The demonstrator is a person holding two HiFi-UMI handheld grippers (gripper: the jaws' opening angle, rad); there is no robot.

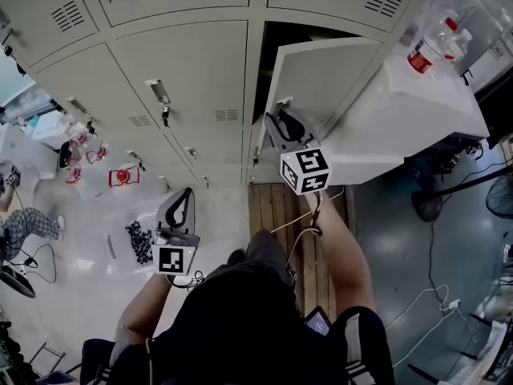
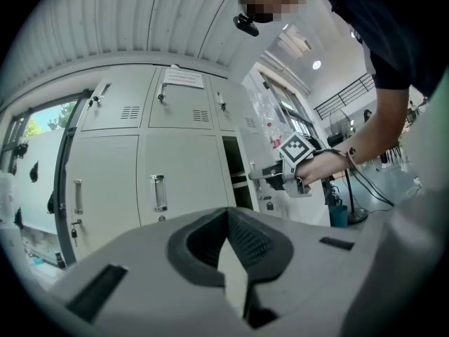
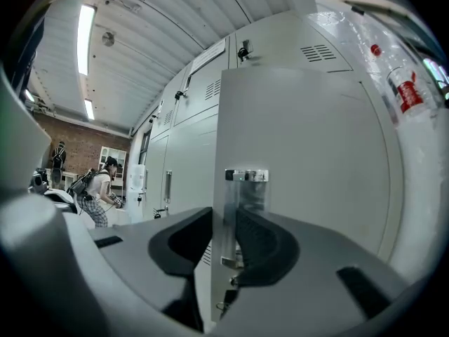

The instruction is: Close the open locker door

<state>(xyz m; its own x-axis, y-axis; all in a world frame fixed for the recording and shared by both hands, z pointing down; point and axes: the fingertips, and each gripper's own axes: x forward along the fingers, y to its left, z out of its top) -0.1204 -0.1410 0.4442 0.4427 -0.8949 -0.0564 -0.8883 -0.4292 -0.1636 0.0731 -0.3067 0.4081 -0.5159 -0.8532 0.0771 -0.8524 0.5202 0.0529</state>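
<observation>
One locker door (image 1: 321, 79) stands open from the locker bank (image 1: 192, 70). It is pale grey and plain, with one clear handle (image 3: 245, 188) near its free edge. Of two claws, the right claw (image 3: 224, 215) pinches that edge. The left claw (image 1: 184, 195), closed on nothing, hangs before the bank's shut doors.

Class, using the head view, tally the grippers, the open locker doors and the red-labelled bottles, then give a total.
2 grippers: left gripper, right gripper
1 open door
1 red-labelled bottle
Total: 4
</observation>
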